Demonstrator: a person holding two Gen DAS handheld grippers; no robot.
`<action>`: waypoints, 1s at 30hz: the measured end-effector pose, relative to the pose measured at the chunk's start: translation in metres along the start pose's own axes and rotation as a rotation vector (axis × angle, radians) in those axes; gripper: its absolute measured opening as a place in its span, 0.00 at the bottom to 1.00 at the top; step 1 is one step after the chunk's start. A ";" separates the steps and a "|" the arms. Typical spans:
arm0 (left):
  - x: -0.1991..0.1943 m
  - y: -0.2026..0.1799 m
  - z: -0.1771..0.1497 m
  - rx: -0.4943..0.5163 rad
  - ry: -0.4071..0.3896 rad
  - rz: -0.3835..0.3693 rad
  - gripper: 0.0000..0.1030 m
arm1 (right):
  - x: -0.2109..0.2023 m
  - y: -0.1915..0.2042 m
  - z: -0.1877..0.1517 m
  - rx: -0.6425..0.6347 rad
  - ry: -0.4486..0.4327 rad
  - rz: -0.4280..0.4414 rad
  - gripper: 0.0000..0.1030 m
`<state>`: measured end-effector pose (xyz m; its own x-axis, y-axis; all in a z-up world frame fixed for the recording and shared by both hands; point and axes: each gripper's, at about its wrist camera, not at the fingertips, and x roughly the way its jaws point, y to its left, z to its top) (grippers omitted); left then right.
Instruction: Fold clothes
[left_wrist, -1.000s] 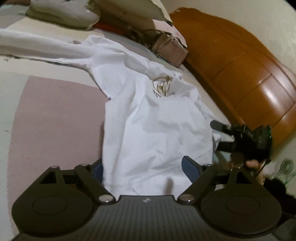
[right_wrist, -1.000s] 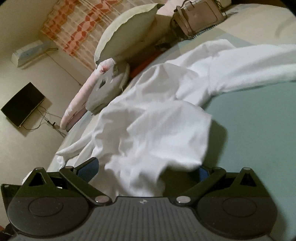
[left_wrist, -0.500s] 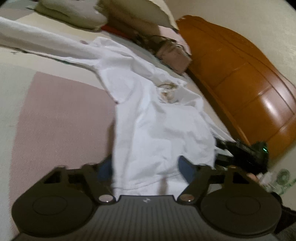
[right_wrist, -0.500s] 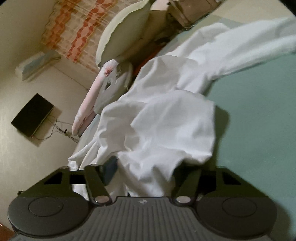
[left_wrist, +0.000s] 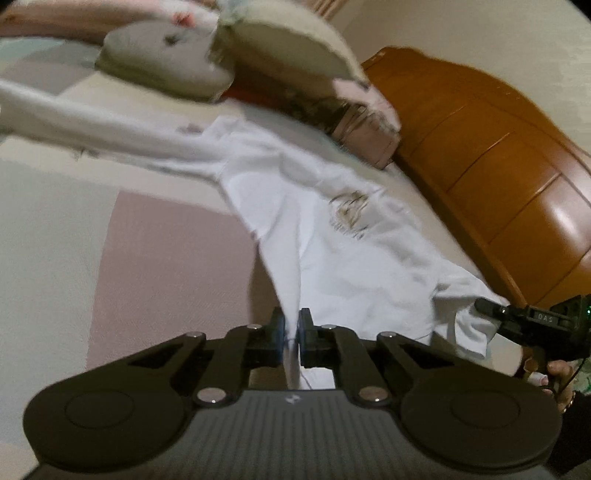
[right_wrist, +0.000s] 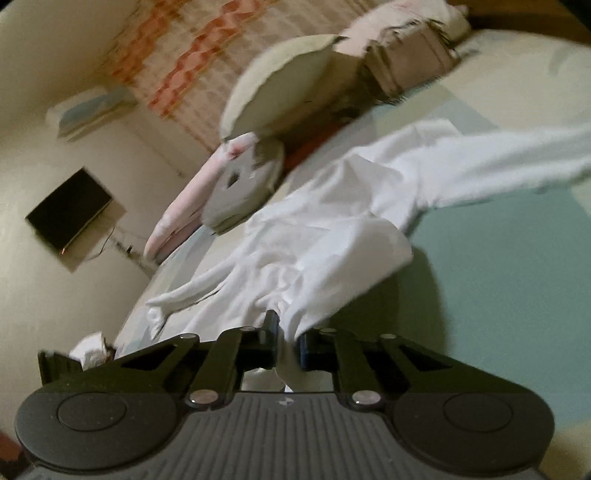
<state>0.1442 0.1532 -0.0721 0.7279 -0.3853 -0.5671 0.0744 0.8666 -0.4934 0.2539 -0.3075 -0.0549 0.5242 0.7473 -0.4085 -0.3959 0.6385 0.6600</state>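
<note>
both grippers just closed on the hem & lifted it: left gripper (left_wrist: 291, 334) and right gripper (right_wrist: 286, 341) each pinch the white shirt (left_wrist: 332, 236). shirt's length runs fwd along the bed (left_wrist: 166, 258) toward the pillows (left_wrist: 280, 48); collar end still on the bed.

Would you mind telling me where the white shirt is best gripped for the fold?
By its bottom hem, one corner per gripper, coming in from the foot of the bed. The shirt lies chest up with its hem nearest; the left gripper and right gripper have just closed on that edge.
</note>
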 end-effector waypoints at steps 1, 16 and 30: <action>-0.005 -0.002 0.001 0.001 -0.011 -0.008 0.05 | -0.008 0.002 0.001 -0.013 0.010 -0.003 0.13; -0.011 0.016 0.006 -0.053 0.056 0.077 0.11 | -0.062 -0.056 -0.007 0.177 0.080 -0.187 0.20; -0.008 -0.064 -0.027 0.316 0.126 0.008 0.41 | -0.062 0.046 -0.038 -0.326 0.067 -0.354 0.51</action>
<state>0.1151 0.0919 -0.0542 0.6407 -0.3971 -0.6572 0.2906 0.9176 -0.2711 0.1751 -0.3173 -0.0230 0.6239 0.4772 -0.6189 -0.4231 0.8721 0.2460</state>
